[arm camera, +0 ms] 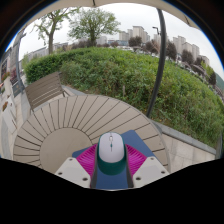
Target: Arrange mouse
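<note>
A white and dark green computer mouse (111,152) sits between my gripper's (111,163) two fingers, its white top facing up and its front pointing away. The magenta pads (87,160) press against both of its sides. It is held above a blue mat (112,178) on a pale round slatted table (60,125). The lower part of the mouse is hidden by the fingers.
The table's curved slatted top spreads ahead and to the left. A wooden bench (42,88) stands beyond it at the left. A grassy slope (140,75), a dark lamp post (161,50), trees and buildings lie further off.
</note>
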